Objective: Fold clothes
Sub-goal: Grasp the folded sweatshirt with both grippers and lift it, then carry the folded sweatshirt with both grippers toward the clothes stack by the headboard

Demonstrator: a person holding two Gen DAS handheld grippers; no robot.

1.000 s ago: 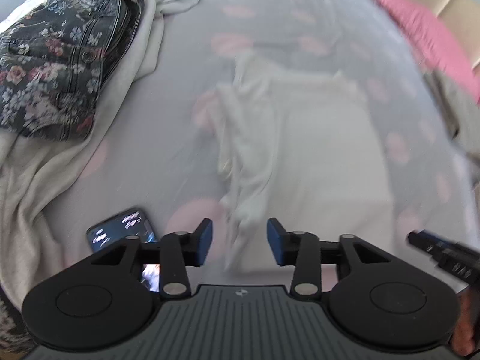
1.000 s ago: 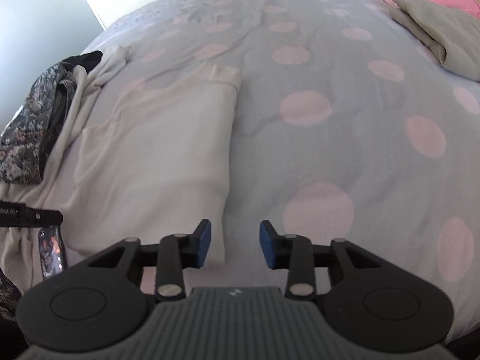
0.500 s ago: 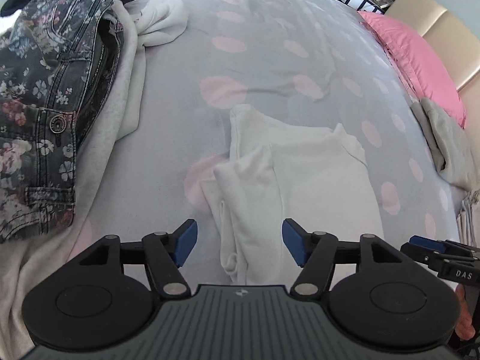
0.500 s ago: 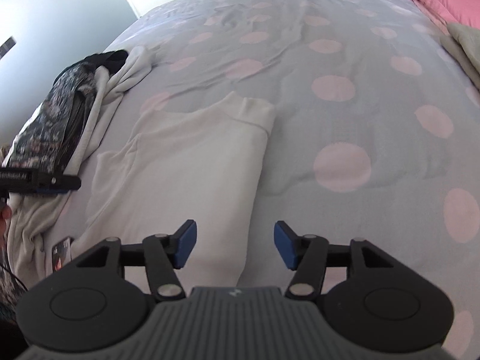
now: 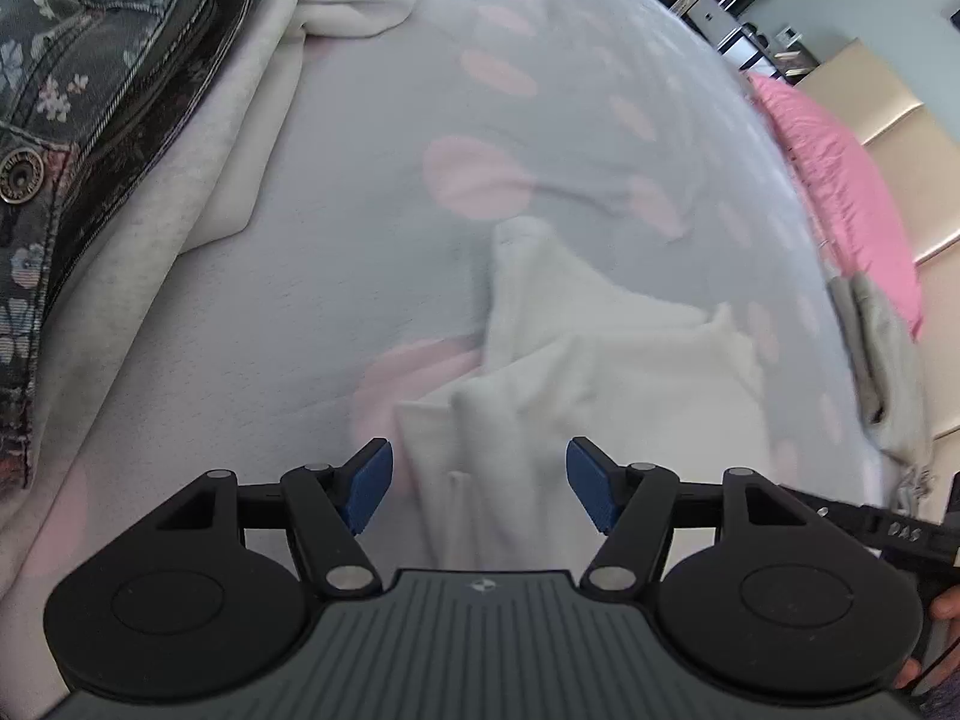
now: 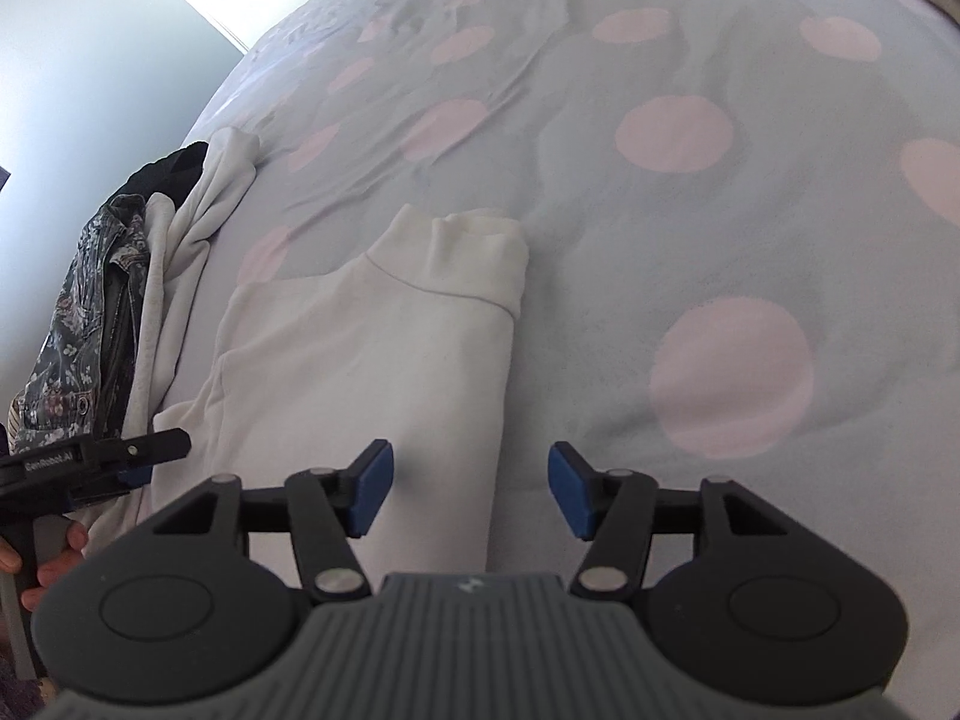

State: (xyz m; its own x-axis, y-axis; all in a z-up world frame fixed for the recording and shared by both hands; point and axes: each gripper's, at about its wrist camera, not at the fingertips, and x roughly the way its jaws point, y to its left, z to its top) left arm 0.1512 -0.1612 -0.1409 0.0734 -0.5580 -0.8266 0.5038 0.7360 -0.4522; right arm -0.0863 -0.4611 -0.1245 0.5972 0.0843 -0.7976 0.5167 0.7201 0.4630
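Two wrist views are all I have, and the left one is smeared, so folds there read softly. At my far left a pile of clothes lies along the bed's left edge: a floral denim garment [image 5: 72,138] on top, cut off by the frame, with a pale sweatshirt [image 5: 198,192] spilling from under it; how many pieces are under it I cannot tell. Between that pile and the white top [image 6: 372,360] runs a bare strip of polka-dot bedspread [image 5: 372,276].

My left tongs [image 5: 479,483] hang over the near left part of the white top, where a sleeve seems bunched in ridges. Their jaws have just been opening and now stand wide, with cloth below the gap but nothing pinched. The near hem is hidden behind the tool body.

My right tongs [image 6: 471,489] sit over the top's right edge, jaws likewise just opened and wide, holding nothing; the left pad is above white cloth, the right above bedspread. The folded body lies flat, its collar pointing toward the far side of the bed.

Right of the top the bedspread is bare toward the far and right edges. In the left view a pink pillow [image 5: 840,180] and a grey cloth [image 5: 882,360] lie at the bed's right end, well apart from the top.
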